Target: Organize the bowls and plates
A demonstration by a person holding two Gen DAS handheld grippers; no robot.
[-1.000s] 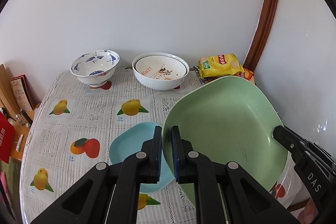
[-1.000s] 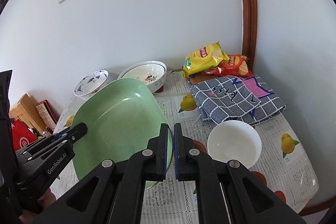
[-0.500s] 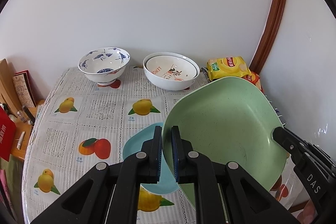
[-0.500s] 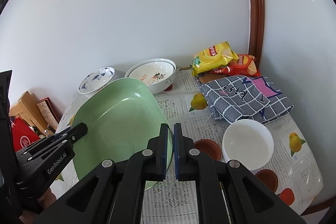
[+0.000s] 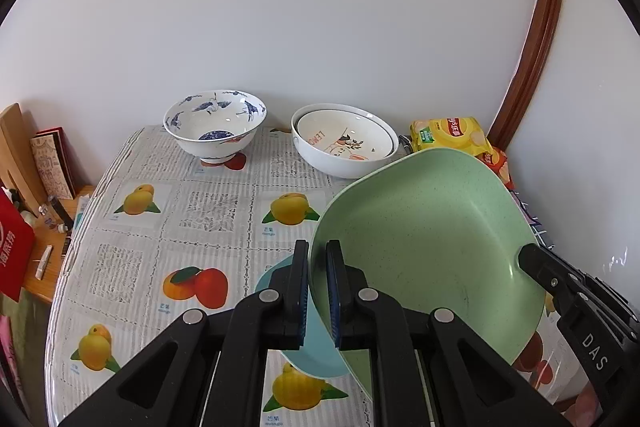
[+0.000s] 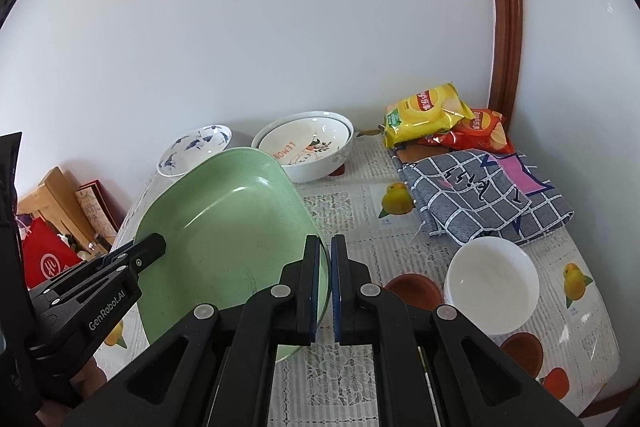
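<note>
A large green plate (image 5: 424, 239) is held tilted above the table between both grippers. My left gripper (image 5: 318, 259) is shut on its left rim. My right gripper (image 6: 325, 255) is shut on its right rim (image 6: 320, 259). A light blue plate (image 5: 316, 343) lies on the table under the green one, mostly hidden. A blue-and-white bowl (image 5: 215, 131) and a white lemon-print bowl (image 5: 344, 141) nested in another stand at the back. A plain white bowl (image 6: 491, 285) stands at the front right.
Yellow and red chip bags (image 6: 424, 113) lie at the back right by the wall. A checked grey cloth (image 6: 484, 195) lies in front of them. Wooden boards and a red bag (image 6: 44, 263) stand off the table's left edge.
Both grippers and the green plate have moved left and toward the back of the table. The blue plate is more hidden beneath it. The grips are unchanged.
</note>
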